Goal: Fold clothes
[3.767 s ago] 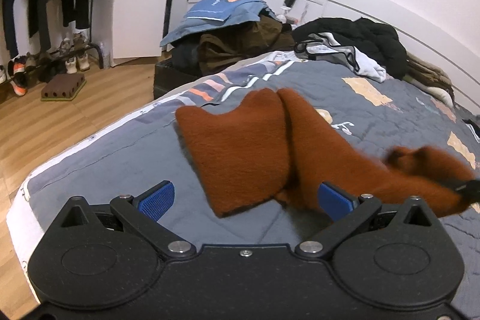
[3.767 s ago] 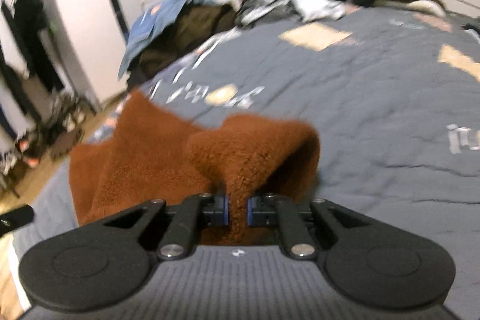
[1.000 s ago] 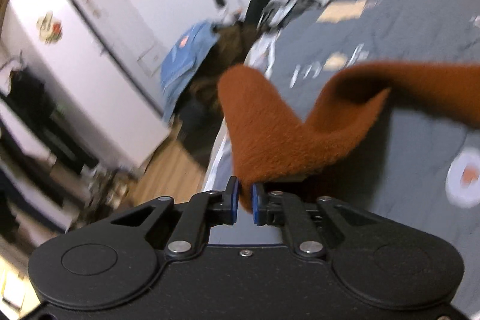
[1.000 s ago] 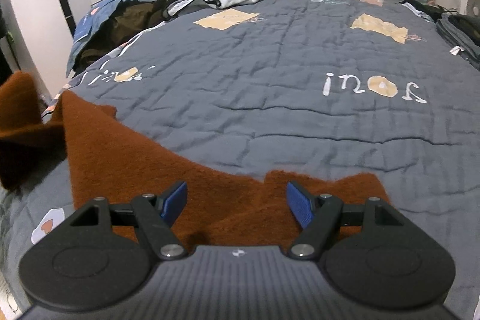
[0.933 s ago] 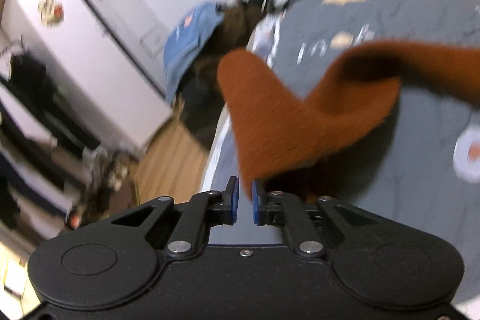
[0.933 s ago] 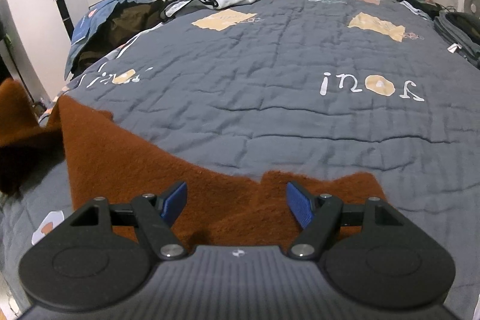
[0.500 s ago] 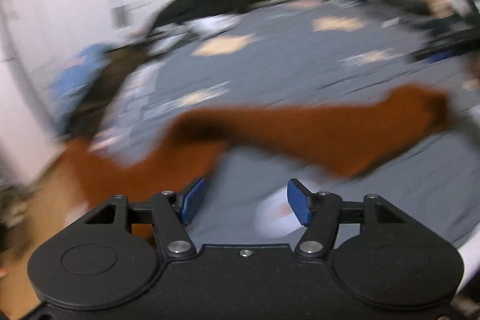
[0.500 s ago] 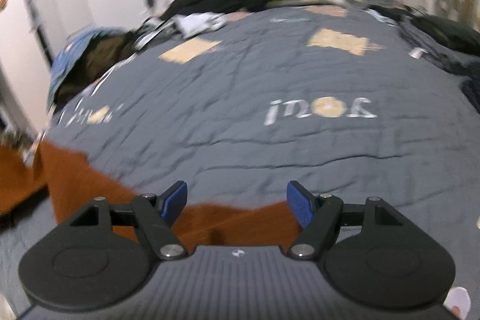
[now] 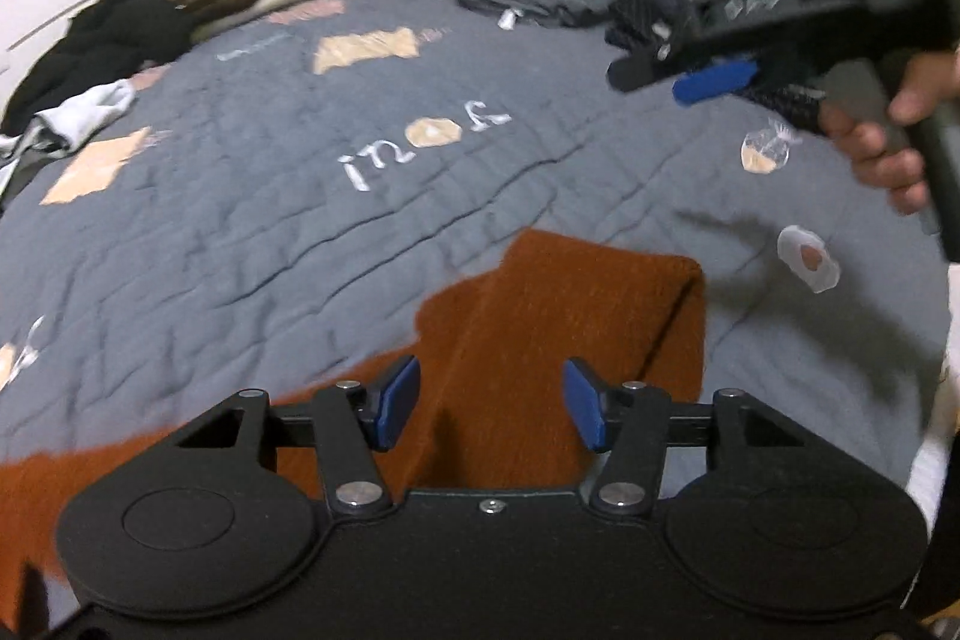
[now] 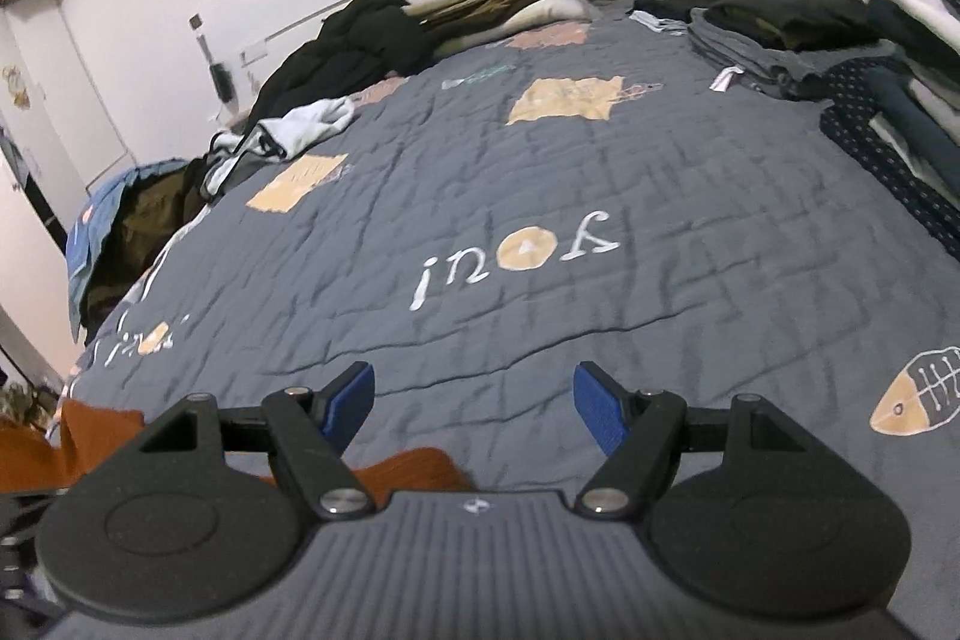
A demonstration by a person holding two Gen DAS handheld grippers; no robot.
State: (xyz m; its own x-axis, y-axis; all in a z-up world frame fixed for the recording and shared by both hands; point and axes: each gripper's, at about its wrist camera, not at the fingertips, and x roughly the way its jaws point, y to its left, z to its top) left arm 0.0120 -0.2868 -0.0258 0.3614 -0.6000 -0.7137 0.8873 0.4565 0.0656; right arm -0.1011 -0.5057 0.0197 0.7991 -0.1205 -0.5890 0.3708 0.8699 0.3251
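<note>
Rust-brown fuzzy fleece garment (image 9: 558,316) lying partly folded on the grey quilted bed cover (image 9: 252,220), just ahead of left gripper (image 9: 491,412), fingers spread, gripping nothing. Right gripper (image 10: 474,409) likewise released, raised clear. Probably light, soft, floppy, grippy pile; best pinched at a far corner or folded edge.

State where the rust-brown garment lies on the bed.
In the left wrist view, the rust-brown garment lies on the grey quilt at the bed's near edge, right before the open left gripper.
</note>
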